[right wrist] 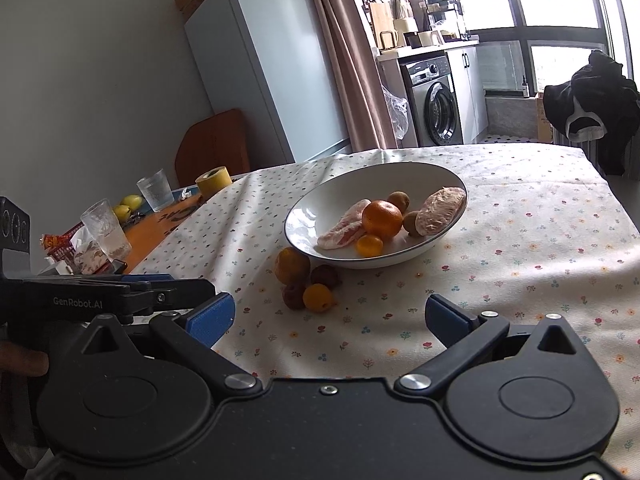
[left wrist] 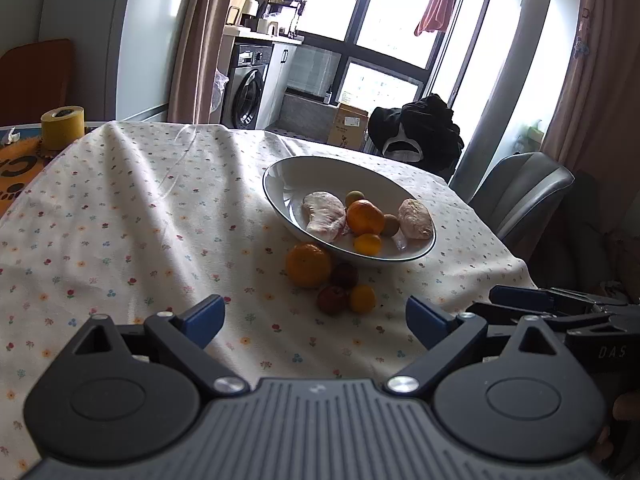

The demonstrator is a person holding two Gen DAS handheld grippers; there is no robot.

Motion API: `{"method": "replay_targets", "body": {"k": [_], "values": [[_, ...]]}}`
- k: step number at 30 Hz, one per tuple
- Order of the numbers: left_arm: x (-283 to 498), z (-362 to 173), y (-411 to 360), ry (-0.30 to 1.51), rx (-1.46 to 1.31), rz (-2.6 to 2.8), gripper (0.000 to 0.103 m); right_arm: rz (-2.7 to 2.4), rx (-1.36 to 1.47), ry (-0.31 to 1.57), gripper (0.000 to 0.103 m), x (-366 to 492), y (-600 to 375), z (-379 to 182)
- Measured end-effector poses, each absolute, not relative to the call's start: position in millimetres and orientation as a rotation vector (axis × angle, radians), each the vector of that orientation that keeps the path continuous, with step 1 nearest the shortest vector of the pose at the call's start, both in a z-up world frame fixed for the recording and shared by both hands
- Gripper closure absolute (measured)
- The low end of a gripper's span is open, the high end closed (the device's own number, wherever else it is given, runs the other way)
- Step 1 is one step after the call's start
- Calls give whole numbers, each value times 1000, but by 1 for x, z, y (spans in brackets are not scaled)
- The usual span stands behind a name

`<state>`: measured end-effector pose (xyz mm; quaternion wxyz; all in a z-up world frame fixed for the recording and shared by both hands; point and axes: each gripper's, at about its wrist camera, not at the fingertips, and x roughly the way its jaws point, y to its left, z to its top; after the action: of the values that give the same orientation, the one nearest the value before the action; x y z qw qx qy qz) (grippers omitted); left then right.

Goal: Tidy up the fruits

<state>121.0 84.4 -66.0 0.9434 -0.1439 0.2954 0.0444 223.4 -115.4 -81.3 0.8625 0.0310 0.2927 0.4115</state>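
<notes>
Fruits (left wrist: pixel 365 216) fill the white bowl (left wrist: pixel 280 176); both grippers' fingers (left wrist: pixel 204 314) (right wrist: pixel 448 318) spread, empty.

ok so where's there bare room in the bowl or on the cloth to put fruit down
The far left half of the bowl is bare. The cloth is free between the bowl and the yellow tape roll, and also right of the bowl. It is crowded in the bowl's near right half and where four loose fruits cluster at its near rim.
</notes>
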Motion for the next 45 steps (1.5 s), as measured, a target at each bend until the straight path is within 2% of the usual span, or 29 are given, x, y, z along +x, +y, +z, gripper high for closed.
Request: {"method": "replay_targets", "body": {"k": [4,8,14,19,22,26,30,33,35,37,45], "values": [[130,-72,84,622,-290,75,16,878,57,647,22,231,-109,-86],[140,-80,85,646,-291,62,27,894,47,668,27,238,-102,-92],[152,-87,87,672,-290,48,44,912,41,717,42,248,-90,-100],[159,-92,90,685,-293,43,52,924,38,750,51,258,-82,-106],[163,-93,92,693,-294,40,57,929,37,761,53,262,-77,-107],[167,-96,95,701,-295,36,62,945,31,770,53,267,-69,-109],[168,-96,97,703,-296,34,62,965,32,782,60,272,-62,-112],[169,-96,98,703,-297,32,62,974,32,793,61,276,-56,-115],[171,-97,99,704,-294,30,62,985,37,800,65,278,-53,-117],[172,-97,98,704,-295,24,62,990,40,815,81,280,-51,-120],[182,-100,87,713,-283,2,62,996,63,800,81,279,-64,-117]]}}
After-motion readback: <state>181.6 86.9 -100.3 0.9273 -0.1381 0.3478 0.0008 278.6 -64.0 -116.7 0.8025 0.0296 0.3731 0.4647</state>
